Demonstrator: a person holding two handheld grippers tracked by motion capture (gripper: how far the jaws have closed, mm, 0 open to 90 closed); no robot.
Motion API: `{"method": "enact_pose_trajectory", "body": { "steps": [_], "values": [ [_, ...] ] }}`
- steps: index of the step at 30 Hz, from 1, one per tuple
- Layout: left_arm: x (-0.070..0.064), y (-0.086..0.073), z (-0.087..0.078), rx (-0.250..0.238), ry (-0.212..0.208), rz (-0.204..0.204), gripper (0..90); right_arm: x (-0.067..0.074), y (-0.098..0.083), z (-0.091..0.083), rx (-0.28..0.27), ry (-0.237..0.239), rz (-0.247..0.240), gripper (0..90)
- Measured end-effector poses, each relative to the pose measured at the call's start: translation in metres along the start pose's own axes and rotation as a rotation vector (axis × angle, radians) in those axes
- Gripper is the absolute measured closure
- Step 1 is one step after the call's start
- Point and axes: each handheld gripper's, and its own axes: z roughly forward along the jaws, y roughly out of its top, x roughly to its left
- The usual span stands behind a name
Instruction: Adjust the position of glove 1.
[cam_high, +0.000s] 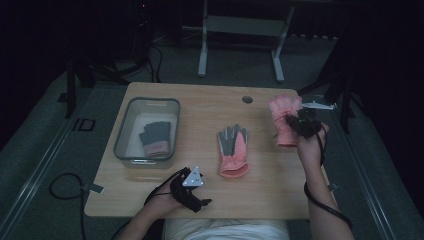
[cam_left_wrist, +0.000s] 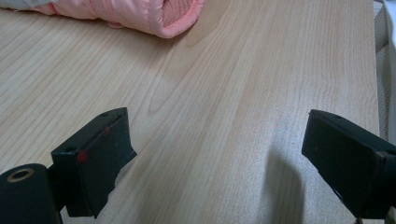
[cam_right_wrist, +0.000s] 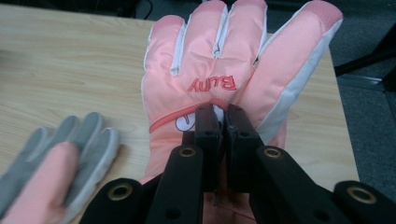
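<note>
Jaws of the right gripper (cam_right_wrist: 218, 122) are pinched on the pink ski glove (cam_right_wrist: 219, 60), apparently lifted; its cuff is hidden. The left gripper (cam_left_wrist: 219, 154) is held agape over the table (cam_left_wrist: 224, 93).

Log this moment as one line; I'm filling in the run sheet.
right claw: shut on pink glove | left claw: open, over table | grey-palmed glove: mid-table | bin: one glove inside

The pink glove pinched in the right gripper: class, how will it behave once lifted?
Probably floppy: the pink glove is padded fabric, so its fingers may droop. Likely light, since the right gripper holds it by a small pinch. The smooth shell might slip.
</note>
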Motion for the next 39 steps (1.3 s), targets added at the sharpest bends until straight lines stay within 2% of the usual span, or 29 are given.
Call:
{"method": "enact_pose_trajectory", "body": {
  "steps": [2, 7, 16, 20, 27, 35, 39],
  "values": [
    [0.000, 0.000, 0.000, 0.004, 0.003, 0.002, 8.0, 0.004, -0.004, -0.010, -0.009, 0.000, 0.034, 85.7],
    [0.000, 0.001, 0.001, 0.005, 0.003, 0.005, 8.0, 0.013, -0.017, -0.026, -0.001, -0.015, 0.057, 85.6],
    [0.000, 0.001, 0.001, 0.008, 0.004, 0.009, 7.9, 0.024, -0.043, -0.036, 0.016, -0.047, 0.078, 85.6],
    [-0.001, 0.001, 0.001, 0.009, 0.003, 0.013, 7.9, 0.028, -0.054, -0.039, 0.018, -0.053, 0.101, 85.5],
    [-0.002, 0.001, 0.001, 0.013, 0.005, 0.018, 8.0, 0.030, -0.074, -0.027, 0.050, -0.075, 0.112, 85.4],
    [-0.002, 0.001, 0.001, 0.010, 0.005, 0.015, 7.9, 0.029, -0.085, -0.010, 0.077, -0.086, 0.126, 85.1],
    [-0.002, 0.001, 0.001, 0.010, 0.005, 0.015, 7.9, 0.024, -0.091, 0.005, 0.111, -0.089, 0.136, 84.6]
  ]
}}
